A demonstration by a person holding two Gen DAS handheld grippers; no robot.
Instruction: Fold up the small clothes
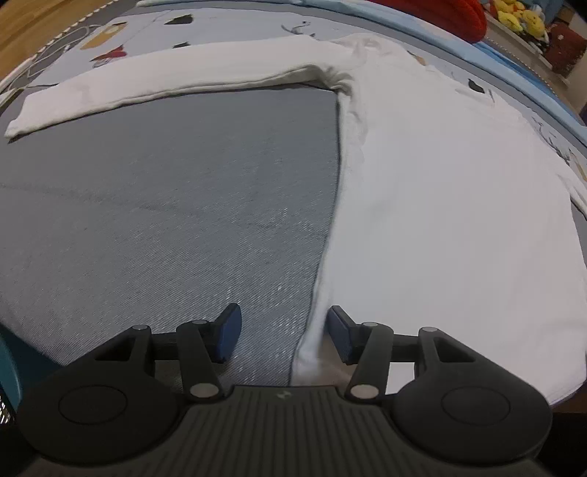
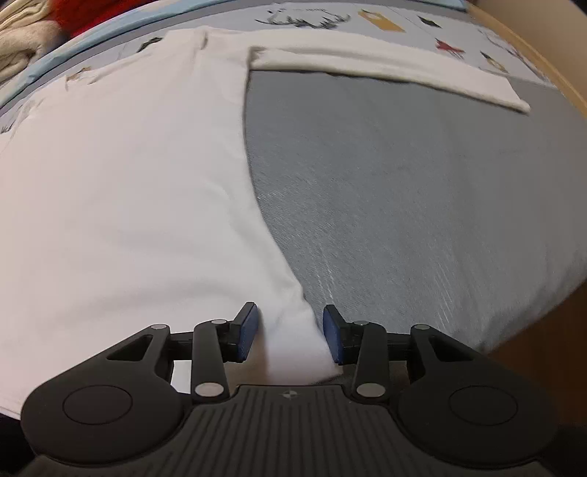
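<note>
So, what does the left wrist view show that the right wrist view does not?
Only the left wrist view: yellow plush toys at the top right, and the shirt's left edge with the sleeve stretching left.

Only the right wrist view: a beige cloth pile at the top left, and the shirt's right edge with the other sleeve stretching right.

Both: the white shirt flat on a grey sheet, and an open tool, left and right, straddling a bottom corner.

We see our right gripper (image 2: pixel 290 332) with jaws parted around the near corner of the white shirt (image 2: pixel 121 190), spread flat on the grey cover (image 2: pixel 403 190).
</note>
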